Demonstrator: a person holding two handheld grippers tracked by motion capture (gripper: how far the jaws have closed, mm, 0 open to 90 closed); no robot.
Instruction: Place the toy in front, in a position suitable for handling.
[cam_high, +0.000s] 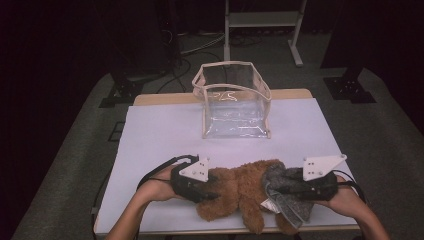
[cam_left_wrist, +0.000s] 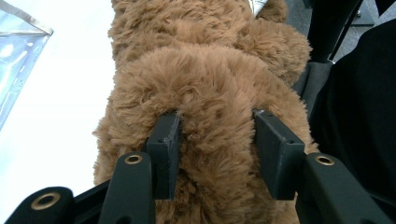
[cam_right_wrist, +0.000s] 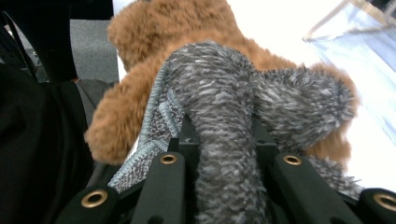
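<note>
Near the front edge of the white-covered table (cam_high: 165, 130), a brown plush teddy bear (cam_high: 240, 192) lies on its side wearing a grey knitted garment (cam_high: 282, 192), with a clear plastic bag (cam_high: 234, 102) standing open farther back. Judging by its look, the toy is light, soft and squashy, so it is best pinched deep in a thick fold of fur. Its fur bulges between the left gripper (cam_left_wrist: 217, 140), whose jaws press into the plush, while the right gripper (cam_right_wrist: 223, 140) has clamped a fold of the grey knit at the bear's right end.
</note>
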